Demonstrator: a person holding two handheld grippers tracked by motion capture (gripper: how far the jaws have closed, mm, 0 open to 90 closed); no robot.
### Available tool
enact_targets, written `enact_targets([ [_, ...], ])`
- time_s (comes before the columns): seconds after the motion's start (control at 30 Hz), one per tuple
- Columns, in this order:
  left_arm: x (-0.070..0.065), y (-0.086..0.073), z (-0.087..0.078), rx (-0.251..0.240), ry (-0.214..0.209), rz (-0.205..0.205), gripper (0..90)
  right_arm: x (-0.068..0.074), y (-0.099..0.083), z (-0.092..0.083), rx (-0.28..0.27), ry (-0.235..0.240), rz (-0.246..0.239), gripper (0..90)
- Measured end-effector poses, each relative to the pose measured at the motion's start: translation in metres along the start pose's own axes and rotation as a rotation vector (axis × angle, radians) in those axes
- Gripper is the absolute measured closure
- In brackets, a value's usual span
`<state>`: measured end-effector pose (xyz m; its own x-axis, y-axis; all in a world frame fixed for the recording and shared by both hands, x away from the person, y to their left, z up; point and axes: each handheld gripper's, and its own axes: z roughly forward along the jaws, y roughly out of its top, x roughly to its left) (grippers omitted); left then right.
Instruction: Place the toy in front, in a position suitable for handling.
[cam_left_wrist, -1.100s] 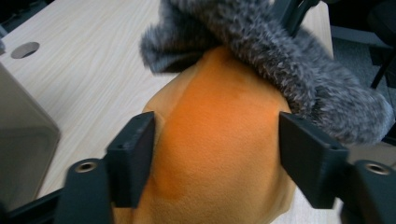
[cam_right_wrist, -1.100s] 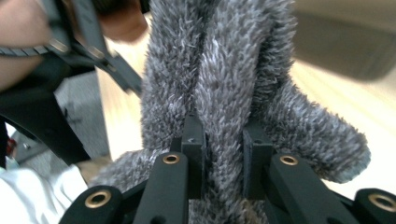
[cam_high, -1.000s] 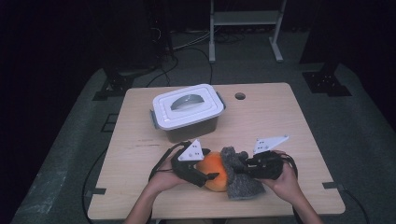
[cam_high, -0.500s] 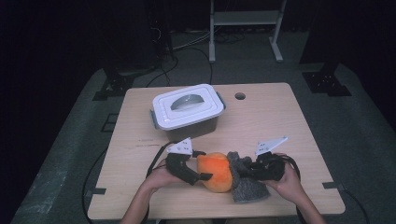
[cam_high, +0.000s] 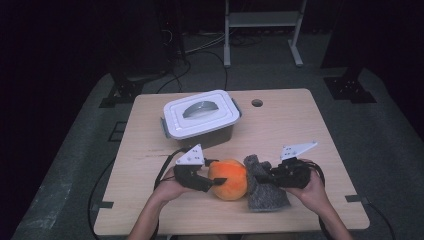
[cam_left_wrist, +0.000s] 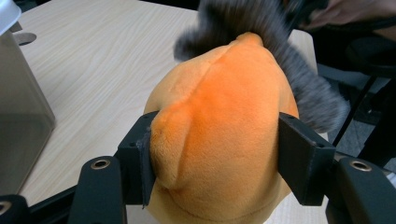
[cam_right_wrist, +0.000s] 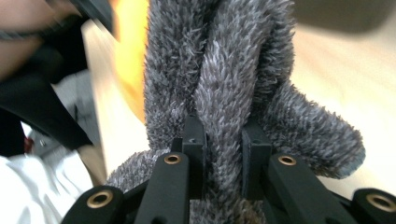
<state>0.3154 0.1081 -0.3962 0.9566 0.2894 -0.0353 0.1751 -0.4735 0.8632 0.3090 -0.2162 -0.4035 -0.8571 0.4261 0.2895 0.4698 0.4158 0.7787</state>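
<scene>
In the high view, the orange plush toy (cam_high: 228, 178) lies near the front edge of the table (cam_high: 280, 125), with its grey fuzzy part (cam_high: 265, 187) spread to the right; the lidded white box (cam_high: 200, 118) stands well apart behind it. The left gripper (cam_high: 202, 177) meets the orange body from the left, and the right gripper (cam_high: 265, 175) holds the grey part. To do this step well, I judge each hand should keep a firm, centred hold and pull apart gently, level with the table, so the soft fabric does not slip out. In the left gripper view, the jaws have just been closing and now press into both flanks of the orange body (cam_left_wrist: 219, 135), about half open, dimpling the plush. In the right gripper view, the jaws are clenched nearly together on a thick fold of grey fuzz (cam_right_wrist: 224, 116), with the orange body blurred behind it.
</scene>
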Motion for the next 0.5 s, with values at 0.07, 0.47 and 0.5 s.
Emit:
enact_targets([
  [0.07, -0.003, 0.003, 0.003, 0.008, 0.007, 0.015, 36.9, 0.008, 0.006, -0.004, -0.043, 0.006, -0.02, 75.4],
  [0.47, -0.011, 0.001, 0.019, 0.018, -0.002, 0.051, 13.1, 0.021, 0.011, 0.001, -0.017, -0.022, -0.076, 74.9],
  [0.5, -0.008, -0.001, 0.02, 0.03, -0.014, 0.033, 9.4, 0.02, 0.009, 0.001, -0.013, -0.018, -0.07, 74.9],
])
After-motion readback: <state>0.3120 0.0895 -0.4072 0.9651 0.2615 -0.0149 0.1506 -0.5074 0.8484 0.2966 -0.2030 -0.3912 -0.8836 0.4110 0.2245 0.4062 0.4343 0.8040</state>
